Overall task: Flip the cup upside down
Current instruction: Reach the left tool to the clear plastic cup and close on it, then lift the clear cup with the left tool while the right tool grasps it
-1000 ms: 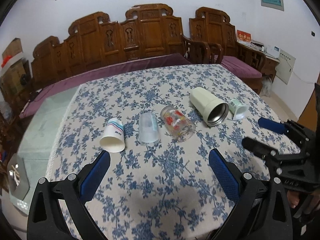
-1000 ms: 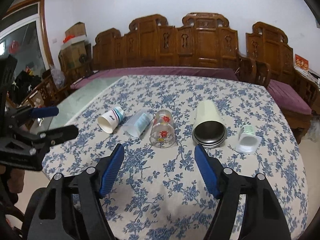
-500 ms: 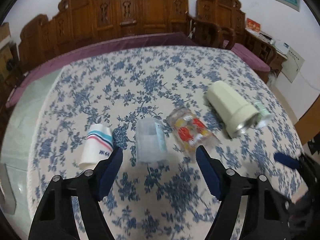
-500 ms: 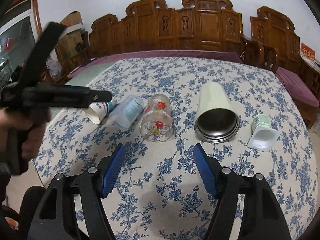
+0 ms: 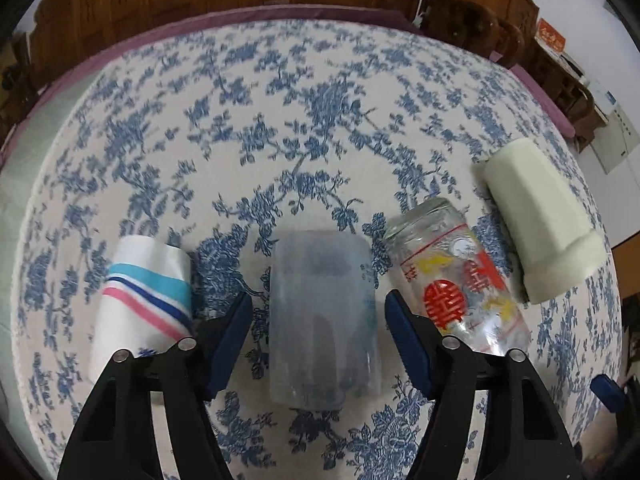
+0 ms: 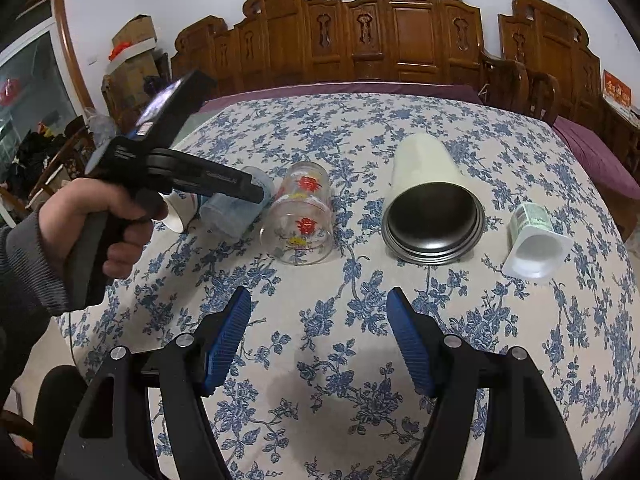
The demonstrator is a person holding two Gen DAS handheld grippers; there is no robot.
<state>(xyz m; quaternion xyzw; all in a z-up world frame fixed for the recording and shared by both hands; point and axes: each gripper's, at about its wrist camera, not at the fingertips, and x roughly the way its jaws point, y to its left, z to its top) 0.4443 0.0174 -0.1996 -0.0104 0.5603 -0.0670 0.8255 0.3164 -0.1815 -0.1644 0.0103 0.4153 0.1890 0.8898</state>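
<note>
Several cups lie on their sides in a row on the flowered tablecloth. A frosted translucent plastic cup [image 5: 322, 316] lies between the open jaws of my left gripper [image 5: 318, 320], mouth toward the camera; the pads stand apart from its sides. In the right wrist view this cup [image 6: 236, 212] is partly hidden behind the left gripper's body [image 6: 192, 176]. A striped paper cup [image 5: 144, 300] lies left of it and a clear glass with red characters [image 5: 456, 284] right of it. My right gripper [image 6: 318, 336] is open and empty over bare cloth, short of the glass [image 6: 300, 220].
A cream steel-lined tumbler [image 6: 430, 204] and a small white yogurt pot [image 6: 536, 236] lie at the right of the row. Carved wooden benches [image 6: 400, 40] stand behind the table. The table's front edge [image 6: 80, 340] is near the left hand.
My left gripper has moved forward and down over the frosted cup, which now lies between its jaws. The right gripper has edged slightly forward.
</note>
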